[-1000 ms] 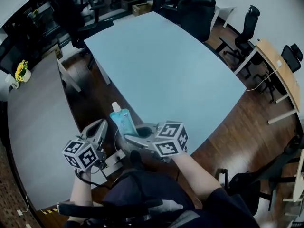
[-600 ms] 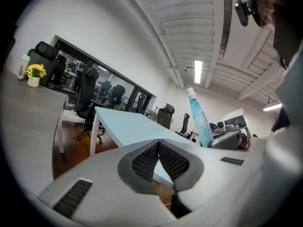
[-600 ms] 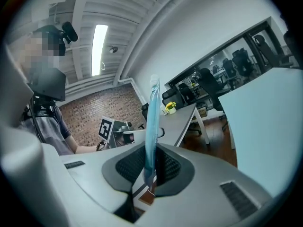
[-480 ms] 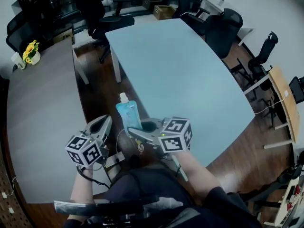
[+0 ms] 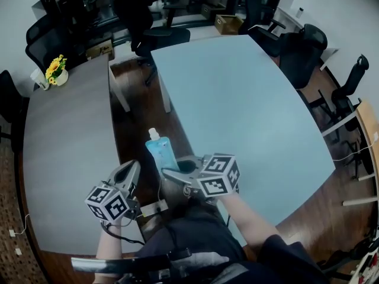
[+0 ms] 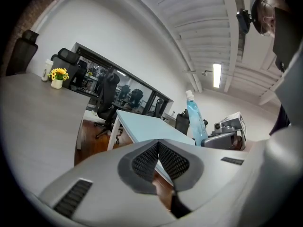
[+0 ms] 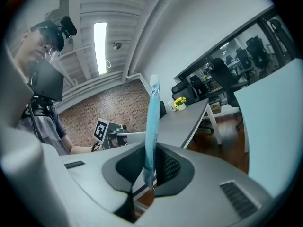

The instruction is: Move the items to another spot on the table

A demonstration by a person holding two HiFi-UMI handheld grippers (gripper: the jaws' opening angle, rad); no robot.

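Note:
A flat blue refill pouch (image 5: 160,151) with a white cap stands upright between the jaws of my right gripper (image 5: 172,171), which is shut on its lower edge. In the right gripper view the pouch (image 7: 151,126) shows edge-on, rising from between the pads. The pouch hangs over the wooden floor in the gap between the grey table (image 5: 65,152) and the light blue table (image 5: 249,105). My left gripper (image 5: 127,173) is shut and holds nothing; in its own view the pads (image 6: 158,161) meet and the pouch (image 6: 195,123) shows at the right.
A pot of yellow flowers (image 5: 55,71) stands at the grey table's far left corner. Black office chairs (image 5: 302,46) ring the blue table's far and right sides. A cardboard box (image 5: 228,22) lies beyond it. My legs fill the bottom of the head view.
The view has swung: both tables have shifted right and the flower pot has come further in. Both grippers keep their places in the picture, the pouch still held upright.

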